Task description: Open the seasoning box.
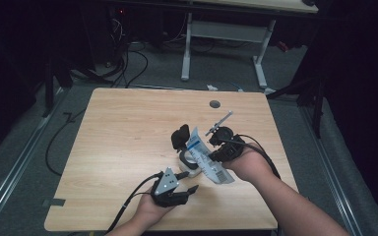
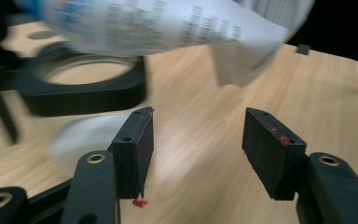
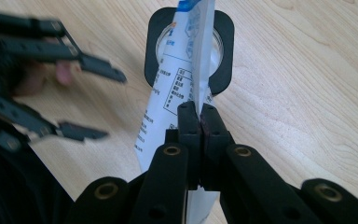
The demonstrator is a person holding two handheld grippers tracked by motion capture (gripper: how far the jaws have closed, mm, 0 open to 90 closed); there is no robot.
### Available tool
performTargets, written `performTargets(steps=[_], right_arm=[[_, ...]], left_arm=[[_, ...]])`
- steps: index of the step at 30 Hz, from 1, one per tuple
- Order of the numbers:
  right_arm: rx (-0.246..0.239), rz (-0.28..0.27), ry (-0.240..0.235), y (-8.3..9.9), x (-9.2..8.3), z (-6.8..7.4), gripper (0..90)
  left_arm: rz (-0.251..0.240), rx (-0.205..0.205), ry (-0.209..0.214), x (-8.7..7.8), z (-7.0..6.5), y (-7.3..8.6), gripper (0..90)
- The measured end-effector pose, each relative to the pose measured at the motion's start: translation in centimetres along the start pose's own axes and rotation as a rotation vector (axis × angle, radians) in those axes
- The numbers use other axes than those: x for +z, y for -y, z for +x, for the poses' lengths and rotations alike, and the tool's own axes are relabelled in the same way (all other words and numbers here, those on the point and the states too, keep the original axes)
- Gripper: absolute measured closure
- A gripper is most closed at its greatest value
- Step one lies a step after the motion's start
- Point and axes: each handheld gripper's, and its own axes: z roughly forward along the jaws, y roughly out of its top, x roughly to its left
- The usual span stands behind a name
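A white packet (image 1: 200,145) with blue print hangs tilted over the middle of the wooden table (image 1: 128,128). My right gripper (image 1: 213,156) is shut on the packet's lower part; the right gripper view has its pads (image 3: 189,122) pressed on the packet (image 3: 168,93). Under the packet's top end sits a clear round container in a black square frame (image 1: 188,165) (image 3: 226,51). My left gripper (image 1: 188,181) is near the front edge, open, nothing between its jaws. In the left gripper view the packet (image 2: 144,23) hangs ahead above the open left gripper (image 2: 196,140), and the frame (image 2: 84,95) lies left.
A black lid-like piece (image 1: 179,137) stands just behind the container. A round hole (image 1: 215,104) is set in the tabletop at the back. Beyond the table are a white-legged desk (image 1: 224,49) and floor cables (image 1: 133,64).
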Motion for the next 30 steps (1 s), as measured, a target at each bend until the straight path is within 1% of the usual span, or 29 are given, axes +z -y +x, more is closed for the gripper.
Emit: performTargets(steps=[1, 3, 4, 7, 9, 10, 13, 16, 19, 21, 24, 27, 30], right_arm=[[0.002, 0.002, 0.003, 0.0, 0.0, 0.0, 89.7], [-0.013, 0.003, 0.005, 0.0, 0.0, -0.1, 89.7], [-0.006, 0.006, 0.005, -0.1, 0.0, 0.0, 89.7], [-0.014, 0.001, 0.003, -0.2, 0.1, -0.1, 89.7], [-0.016, 0.003, 0.003, -0.2, 0.1, -0.1, 89.7], [-0.012, 0.004, 0.003, -0.2, 0.2, 0.0, 89.7], [-0.021, 0.004, 0.004, -0.3, 0.2, 0.0, 89.7], [-0.022, 0.002, 0.003, -0.4, 0.2, 0.0, 89.7], [-0.024, -0.004, 0.003, -0.4, 0.2, 0.1, 89.7], [-0.015, -0.003, 0.005, -0.4, 0.1, 0.1, 89.7], [-0.021, -0.009, 0.009, -0.3, 0.0, 0.0, 89.7], [-0.019, -0.015, 0.014, -0.2, -0.2, -0.2, 89.7], [-0.008, -0.02, 0.02, 0.1, -0.5, -0.4, 89.7]], left_arm=[[-0.006, -0.006, -0.012, -0.5, 0.5, 0.1, 43.9], [-0.013, -0.008, -0.032, -1.2, 1.2, 0.2, 44.1], [-0.01, -0.002, -0.045, -1.6, 1.5, 0.3, 44.3], [-0.004, 0.021, -0.095, -2.6, 2.5, 0.6, 45.2], [0.001, 0.033, -0.117, -3.2, 2.9, 0.8, 45.3], [0.001, 0.033, -0.124, -3.5, 3.1, 1.0, 45.4], [0.005, 0.021, -0.14, -4.3, 3.8, 1.3, 45.4], [0.009, 0.006, -0.149, -4.7, 4.2, 1.6, 45.4], [0.012, -0.003, -0.151, -4.7, 4.4, 1.8, 45.4], [0.015, -0.001, -0.151, -4.7, 4.5, 1.8, 45.3], [0.018, 0.001, -0.153, -4.6, 4.5, 1.8, 45.3], [0.017, -0.005, -0.156, -4.6, 4.7, 1.9, 45.3], [0.015, -0.014, -0.159, -4.7, 4.9, 1.9, 45.3]])
